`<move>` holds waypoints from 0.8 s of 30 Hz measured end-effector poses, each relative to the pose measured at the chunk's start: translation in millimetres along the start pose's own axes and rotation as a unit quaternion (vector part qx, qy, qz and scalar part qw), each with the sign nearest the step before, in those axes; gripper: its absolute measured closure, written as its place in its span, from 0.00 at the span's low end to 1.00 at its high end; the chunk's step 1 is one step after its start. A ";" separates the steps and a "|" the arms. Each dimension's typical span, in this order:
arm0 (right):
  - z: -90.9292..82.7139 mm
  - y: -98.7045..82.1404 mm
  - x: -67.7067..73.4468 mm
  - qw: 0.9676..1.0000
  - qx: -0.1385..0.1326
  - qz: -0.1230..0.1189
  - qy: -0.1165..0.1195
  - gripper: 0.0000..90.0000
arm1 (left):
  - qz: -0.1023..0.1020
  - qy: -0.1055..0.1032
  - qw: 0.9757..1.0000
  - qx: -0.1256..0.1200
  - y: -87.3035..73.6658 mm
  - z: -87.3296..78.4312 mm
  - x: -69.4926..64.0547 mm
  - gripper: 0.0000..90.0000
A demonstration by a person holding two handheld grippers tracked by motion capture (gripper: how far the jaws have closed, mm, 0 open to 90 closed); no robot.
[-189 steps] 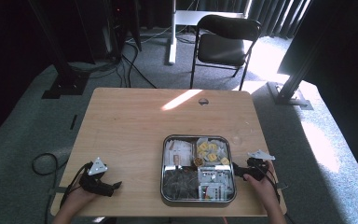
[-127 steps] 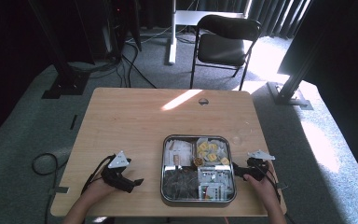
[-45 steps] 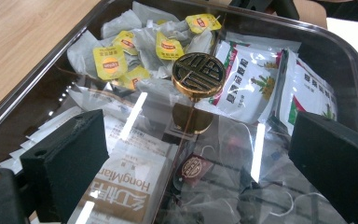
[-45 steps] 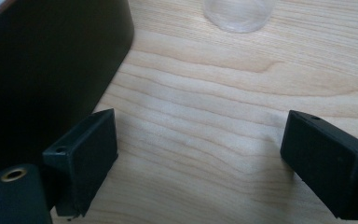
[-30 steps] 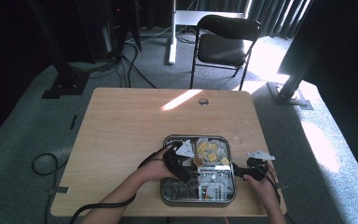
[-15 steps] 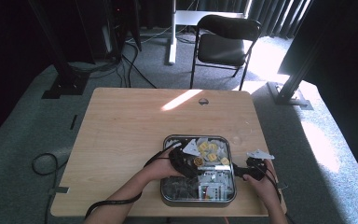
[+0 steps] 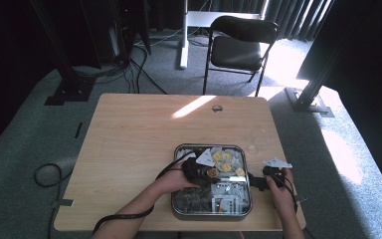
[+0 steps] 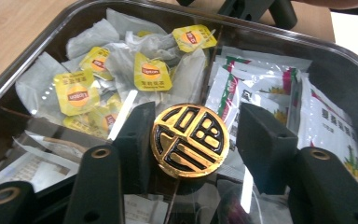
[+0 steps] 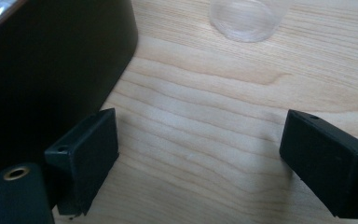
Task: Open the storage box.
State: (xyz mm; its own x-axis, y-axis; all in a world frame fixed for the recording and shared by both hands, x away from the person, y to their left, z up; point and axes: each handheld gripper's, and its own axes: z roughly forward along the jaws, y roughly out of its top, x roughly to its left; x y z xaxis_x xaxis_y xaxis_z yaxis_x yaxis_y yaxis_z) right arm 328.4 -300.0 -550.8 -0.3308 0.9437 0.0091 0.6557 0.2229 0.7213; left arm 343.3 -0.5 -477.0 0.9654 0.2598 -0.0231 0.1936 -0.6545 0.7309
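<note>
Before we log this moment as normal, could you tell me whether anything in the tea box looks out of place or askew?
Nothing looks spilled or damaged. The tea bags lie in a loose, tumbled heap in their compartment of the box, while the sachets beside them stand in a tidy row. The left gripper, whose jaws have just been closing, brackets the round gold knob.

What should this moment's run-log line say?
left gripper: jaws just closing, round gold-and-black knob between them, one pad not touching | right gripper: open, beside silver-rimmed tea-bag tray on wooden table
</note>
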 end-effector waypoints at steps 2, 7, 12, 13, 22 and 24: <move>0.0 0.0 0.0 1.000 0.000 0.001 0.000 0.12 | -0.002 0.007 1.000 -0.003 -0.9 -0.6 1.0 0.62; 0.2 0.2 -0.4 1.000 0.000 -0.002 0.002 0.12 | 0.009 0.010 1.000 -0.004 -1.4 -0.5 0.6 0.65; 0.4 0.4 -0.1 1.000 0.000 -0.001 0.001 0.12 | 0.005 0.017 1.000 0.001 0.9 -1.2 -0.8 0.66; 0.4 0.4 -0.1 1.000 0.000 -0.001 0.001 0.12 | 0.005 0.017 1.000 0.001 0.9 -1.2 -0.8 0.66; 0.4 0.4 0.0 1.000 0.000 0.000 0.001 0.12 | 0.012 0.020 1.000 -0.004 8.2 -13.4 -0.9 0.66; 0.3 0.4 0.0 1.000 0.000 0.001 0.001 0.12 | 0.009 0.022 1.000 -0.007 10.4 -17.9 0.8 0.66</move>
State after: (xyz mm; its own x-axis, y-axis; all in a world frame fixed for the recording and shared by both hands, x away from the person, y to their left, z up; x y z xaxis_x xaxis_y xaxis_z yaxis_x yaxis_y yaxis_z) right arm 328.9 -299.8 -550.7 -0.3313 0.9434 0.0112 0.6562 0.2219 0.7212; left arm 343.0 5.6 -457.2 0.9596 0.2805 0.0201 0.1741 -0.6487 0.7408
